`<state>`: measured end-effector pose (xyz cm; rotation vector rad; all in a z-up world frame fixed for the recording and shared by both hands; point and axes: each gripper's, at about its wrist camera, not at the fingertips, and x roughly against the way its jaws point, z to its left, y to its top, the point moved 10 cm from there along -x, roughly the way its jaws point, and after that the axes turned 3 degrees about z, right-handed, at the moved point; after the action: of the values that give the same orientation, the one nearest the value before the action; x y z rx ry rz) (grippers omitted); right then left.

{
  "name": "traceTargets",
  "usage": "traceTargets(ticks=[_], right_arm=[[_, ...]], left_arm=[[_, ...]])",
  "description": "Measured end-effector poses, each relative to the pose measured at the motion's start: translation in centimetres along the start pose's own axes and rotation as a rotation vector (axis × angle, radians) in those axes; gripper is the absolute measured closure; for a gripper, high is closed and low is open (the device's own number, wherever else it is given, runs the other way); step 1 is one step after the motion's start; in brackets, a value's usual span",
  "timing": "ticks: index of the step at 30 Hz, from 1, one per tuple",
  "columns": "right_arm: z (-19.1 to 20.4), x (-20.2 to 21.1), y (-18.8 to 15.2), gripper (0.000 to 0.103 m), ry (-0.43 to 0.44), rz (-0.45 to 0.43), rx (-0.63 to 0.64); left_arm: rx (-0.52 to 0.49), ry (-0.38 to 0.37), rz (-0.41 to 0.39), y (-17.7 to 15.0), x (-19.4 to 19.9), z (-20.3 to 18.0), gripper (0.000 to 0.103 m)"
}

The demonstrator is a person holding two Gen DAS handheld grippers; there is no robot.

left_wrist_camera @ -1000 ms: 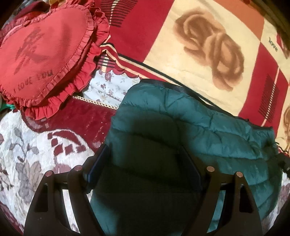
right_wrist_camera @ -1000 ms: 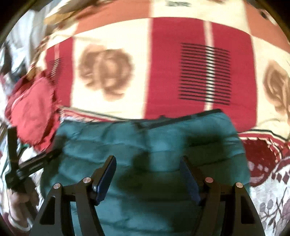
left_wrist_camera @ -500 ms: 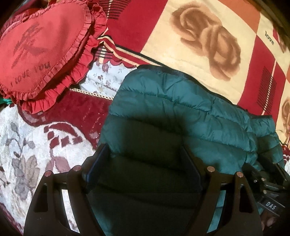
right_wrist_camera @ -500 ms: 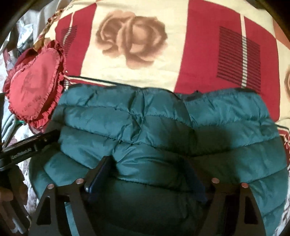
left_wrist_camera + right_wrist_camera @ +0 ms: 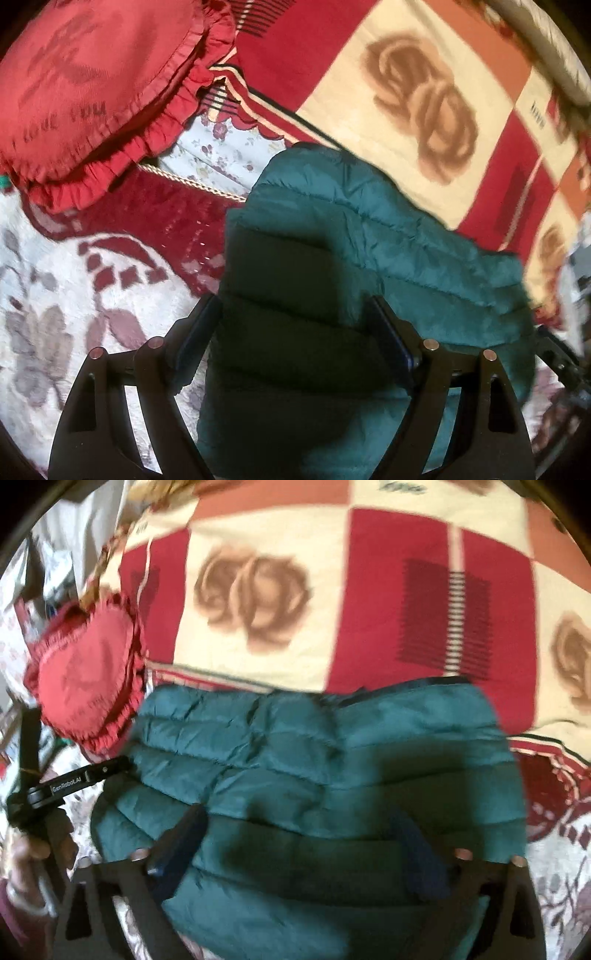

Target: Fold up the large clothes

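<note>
**On the bed: folded green jacket under both grippers**

Beside your jacket, the red heart pillow (image 5: 86,681) crowds its far-left corner, and the rose-patterned blanket (image 5: 258,635) runs just behind it. Your puffer jacket (image 5: 325,775) lies folded into a quilted dark-green bundle on the floral bedspread (image 5: 55,295), long axis running left to right across the right wrist view. Your left gripper (image 5: 291,336) stands spread over the bundle's left end; your right gripper (image 5: 299,842) is opening, jacket between its fingers.
</note>
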<state>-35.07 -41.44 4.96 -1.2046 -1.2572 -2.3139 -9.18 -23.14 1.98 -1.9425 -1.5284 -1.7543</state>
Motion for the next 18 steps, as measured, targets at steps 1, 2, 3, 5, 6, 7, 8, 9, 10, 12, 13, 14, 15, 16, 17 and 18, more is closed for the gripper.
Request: traceTargets(ticks=[1, 2, 3, 5, 6, 7, 8, 9, 10, 12, 13, 14, 15, 16, 17, 18], right_arm=[[-1.7, 0.5, -0.1, 0.000, -0.001, 0.000, -0.036], [-3.0, 0.7, -0.1, 0.000, -0.004, -0.001, -0.065], [-4.8, 0.8, -0.2, 0.000, -0.009, -0.002, -0.104], [-7.9, 0.6, -0.6, 0.000, -0.022, 0.017, -0.172], [-9.4, 0.3, -1.0, 0.000, -0.015, 0.034, -0.210], [-10.6, -0.2, -1.4, 0.000, 0.003, 0.051, -0.244], [-11.4, -0.7, -1.7, 0.000, 0.019, 0.062, -0.267], [-12.1, -1.5, -2.1, 0.000, 0.044, 0.076, -0.292], [-12.6, -2.2, -2.6, 0.000, 0.062, 0.095, -0.305], [-13.3, -3.9, -3.7, 0.000, 0.084, 0.145, -0.315], [-13.3, -4.6, -4.0, 0.000, 0.107, 0.159, -0.319], [-13.3, -5.3, -4.3, 0.000, 0.140, 0.169, -0.331], [-13.3, -5.9, -4.4, 0.000, 0.187, 0.172, -0.356], [-13.3, -6.2, -4.3, 0.000, 0.223, 0.169, -0.374], [-13.2, -6.4, -4.1, 0.000, 0.253, 0.165, -0.383], [-13.1, -6.8, -3.9, 0.000, 0.275, 0.164, -0.378]], left_arm=[[0.020, -0.040, 0.013, -0.1, 0.0, 0.2, 0.021], [0.042, -0.080, 0.036, -0.3, -0.1, 0.5, 0.021], [0.055, -0.100, 0.052, -0.4, -0.2, 0.7, 0.021], [0.072, -0.124, 0.077, -0.6, -0.6, 1.4, 0.021], [0.082, -0.138, 0.091, -0.8, -0.8, 1.6, 0.021], [0.108, -0.165, 0.118, -1.1, -1.3, 2.0, 0.021], [0.133, -0.186, 0.133, -1.3, -1.6, 2.2, 0.021], [0.157, -0.208, 0.143, -1.3, -2.0, 2.4, 0.021], [0.173, -0.229, 0.153, -1.4, -2.2, 2.5, 0.021], [0.199, -0.274, 0.179, -1.6, -2.9, 2.3, 0.021], [0.202, -0.289, 0.190, -1.7, -3.2, 2.1, 0.020], [0.198, -0.301, 0.201, -1.8, -3.6, 1.8, 0.015], [0.193, -0.305, 0.207, -2.0, -3.7, 1.8, 0.011], [0.188, -0.314, 0.221, -2.1, -4.1, 1.5, 0.009], [0.188, -0.323, 0.233, -2.2, -4.4, 1.4, 0.008], [0.195, -0.339, 0.254, -2.3, -4.9, 1.3, 0.006]])
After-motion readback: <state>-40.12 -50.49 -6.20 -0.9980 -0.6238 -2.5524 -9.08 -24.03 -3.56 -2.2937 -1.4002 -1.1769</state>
